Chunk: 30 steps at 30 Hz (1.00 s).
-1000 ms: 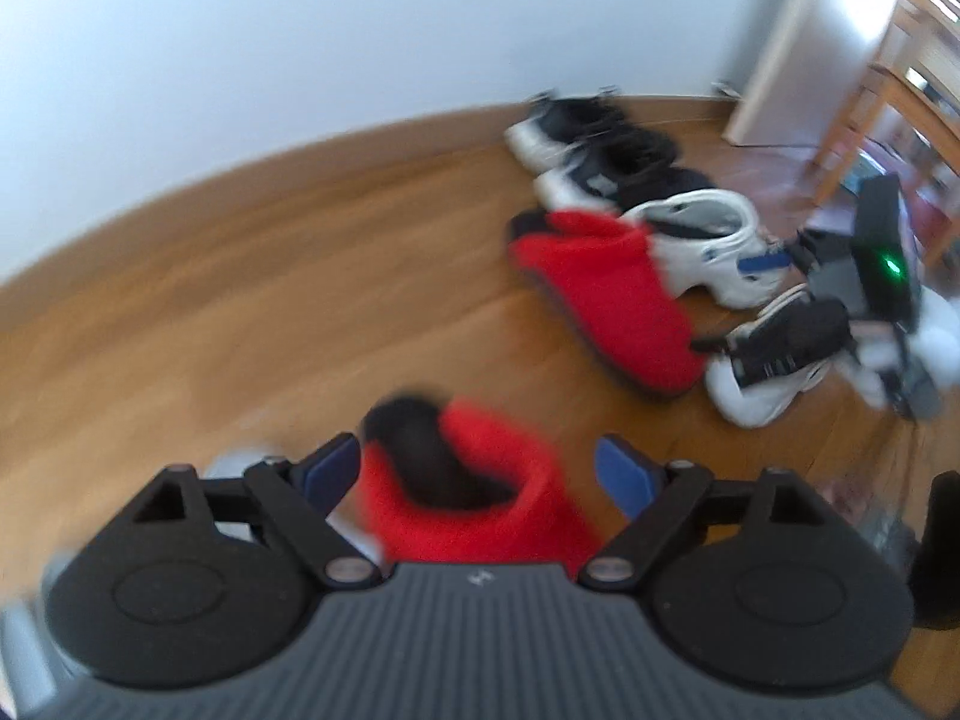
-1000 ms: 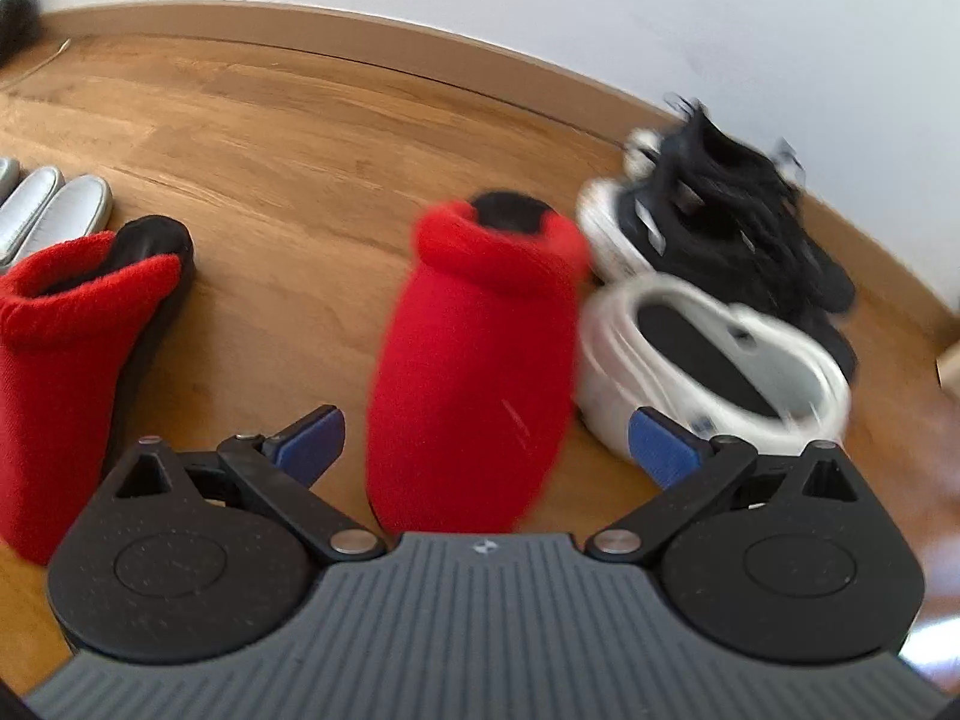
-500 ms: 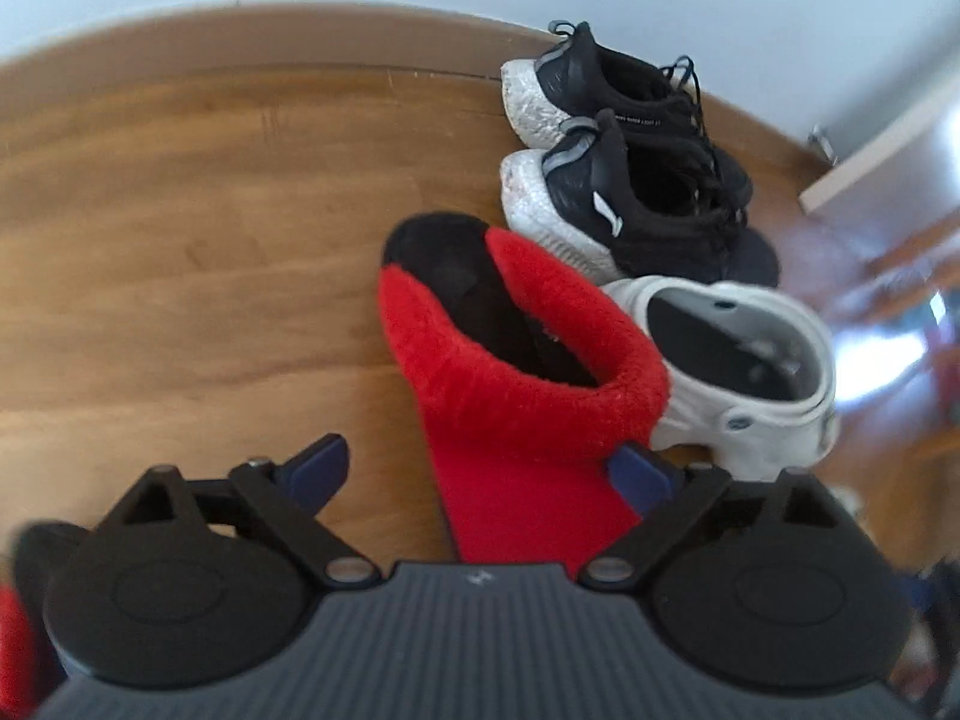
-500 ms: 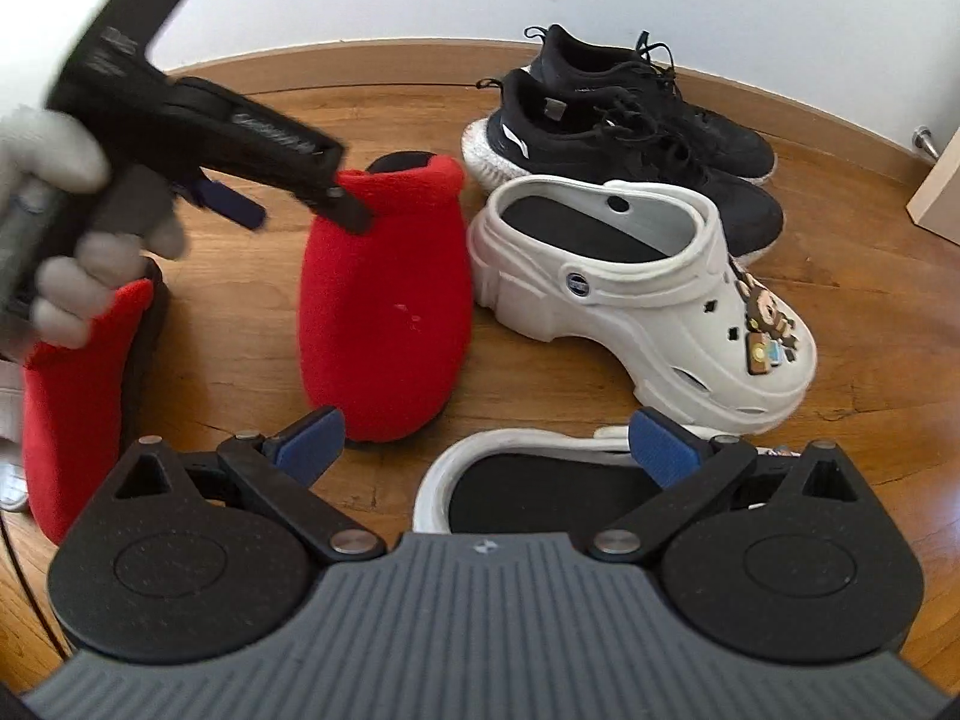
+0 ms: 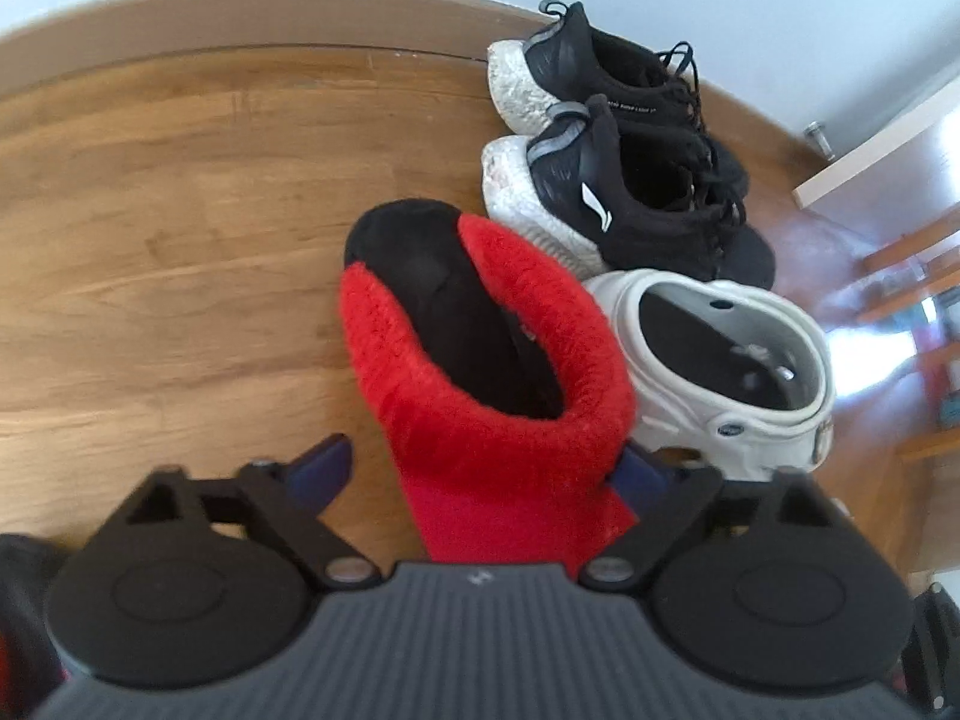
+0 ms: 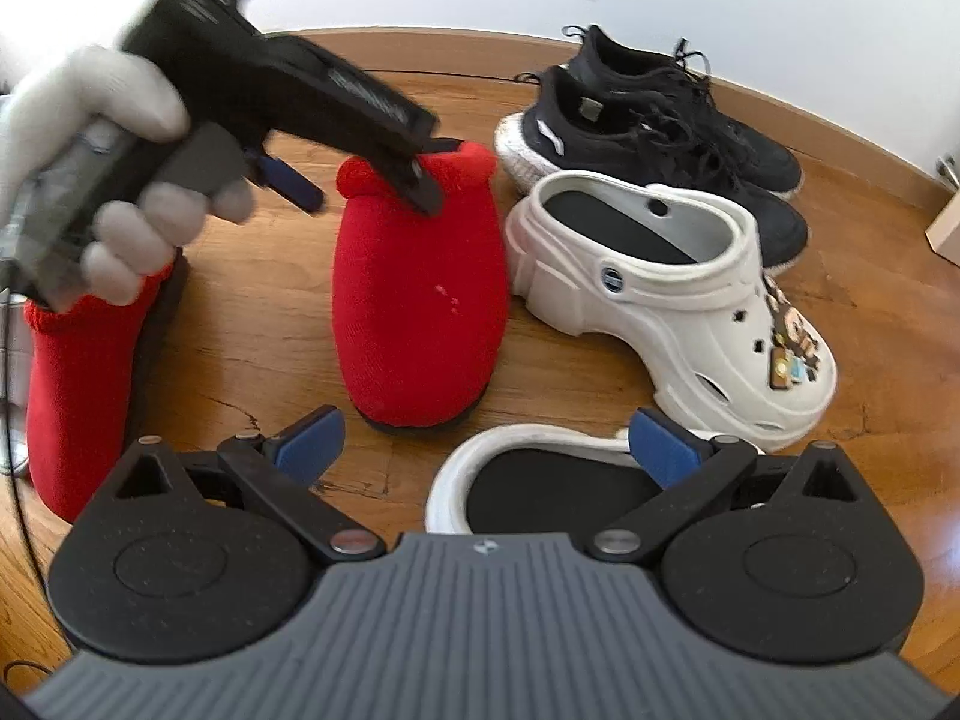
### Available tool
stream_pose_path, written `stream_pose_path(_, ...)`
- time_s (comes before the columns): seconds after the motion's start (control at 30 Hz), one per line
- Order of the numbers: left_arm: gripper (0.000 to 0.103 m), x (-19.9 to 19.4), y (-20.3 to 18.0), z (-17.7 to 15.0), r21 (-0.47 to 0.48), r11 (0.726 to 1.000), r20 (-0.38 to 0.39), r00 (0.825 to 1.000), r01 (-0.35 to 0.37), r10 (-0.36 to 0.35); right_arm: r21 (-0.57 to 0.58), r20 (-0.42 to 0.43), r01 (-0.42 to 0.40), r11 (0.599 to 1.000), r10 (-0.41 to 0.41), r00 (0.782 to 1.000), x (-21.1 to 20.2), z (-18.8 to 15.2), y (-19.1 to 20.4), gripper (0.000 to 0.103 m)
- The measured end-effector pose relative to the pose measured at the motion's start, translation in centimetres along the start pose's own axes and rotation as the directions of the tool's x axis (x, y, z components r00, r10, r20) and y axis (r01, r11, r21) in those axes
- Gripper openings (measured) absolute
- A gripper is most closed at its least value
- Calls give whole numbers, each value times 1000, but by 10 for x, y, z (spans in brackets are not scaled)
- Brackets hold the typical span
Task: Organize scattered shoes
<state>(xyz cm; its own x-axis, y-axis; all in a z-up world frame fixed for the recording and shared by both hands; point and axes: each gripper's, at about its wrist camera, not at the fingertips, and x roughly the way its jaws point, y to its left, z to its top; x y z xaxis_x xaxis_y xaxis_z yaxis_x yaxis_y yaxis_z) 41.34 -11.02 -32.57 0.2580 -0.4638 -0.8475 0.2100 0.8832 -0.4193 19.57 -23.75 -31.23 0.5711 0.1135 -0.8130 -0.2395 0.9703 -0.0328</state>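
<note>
Right wrist view: the left tongs (image 6: 360,186), in a white-gloved hand (image 6: 102,180), had just been closing over the collar of a red slipper (image 6: 420,306) on the wooden floor (image 6: 270,312); one finger (image 6: 420,180) sat on the collar while the blue one (image 6: 288,180) stood clear, so no grip was made. A white clog (image 6: 678,306) crowded its right side, black sneakers (image 6: 660,132) behind, a second red slipper (image 6: 84,372) left. The right tongs (image 6: 486,441) hung released above another white clog (image 6: 540,480).
</note>
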Motion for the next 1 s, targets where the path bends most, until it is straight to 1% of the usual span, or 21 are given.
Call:
stream_pose_path(0.03,44,-3,1,-3,0,1000,9,1000,-6,6,-6,3,-2,1000,2,1000,1,2,2,102)
stream_pose_path(0.1,41,-8,2,-8,-1,1000,16,1000,-23,23,-11,5,-8,1000,8,1000,2,4,4,102)
stream_pose_path(0.13,40,-13,3,-13,-8,999,12,999,-45,45,-15,9,-12,1000,12,1000,2,5,6,102)
stream_pose_path(0.23,40,-24,6,-23,-23,998,-18,999,-51,51,-23,18,-17,1000,18,1000,3,6,8,102)
stream_pose_path(0.3,41,-31,8,-28,-10,999,-41,998,-48,48,-16,17,-26,1000,26,1000,4,8,10,102)
stream_pose_path(0.37,50,-35,13,-34,4,999,-68,997,-34,35,-13,16,-44,999,44,999,5,9,13,102)
stream_pose_path(0.43,73,-39,21,-38,10,1000,-79,997,-11,12,-28,13,-65,997,66,998,7,10,19,102)
stream_pose_path(0.5,84,-50,31,-42,8,1000,-64,998,-7,8,-48,9,-83,995,84,996,9,10,25,102)
stream_pose_path(0.6,85,-69,36,-44,21,1000,-34,999,-7,8,-64,-2,-115,991,115,993,16,13,35,102)
stream_pose_path(0.63,86,-82,37,-44,39,999,-10,1000,-10,10,-49,-11,-135,990,135,991,21,16,38,102)
stream_pose_path(0.73,86,-118,42,-47,120,991,47,998,-52,46,-24,-30,-160,987,159,987,34,26,47,102)
stream_pose_path(0.77,86,-134,46,-48,157,984,67,995,-82,72,-35,-32,-157,987,156,987,37,28,51,102)
stream_pose_path(0.8,86,-139,48,-49,167,981,74,994,-95,84,-71,-32,-142,987,140,990,43,30,58,102)
stream_pose_path(0.83,86,-152,55,-52,187,974,85,990,-124,110,-114,-22,-113,987,111,994,48,31,66,102)
stream_pose_path(0.87,86,-161,61,-55,192,971,86,988,-141,126,-125,-17,-103,987,101,995,50,32,68,102)
stream_pose_path(0.93,86,-183,80,-62,184,966,76,983,-179,168,-100,-20,-105,989,103,994,60,39,71,102)
stream_pose_path(1.0,87,-198,95,-71,156,967,68,978,-204,195,-49,-48,-135,990,133,990,70,46,72,102)
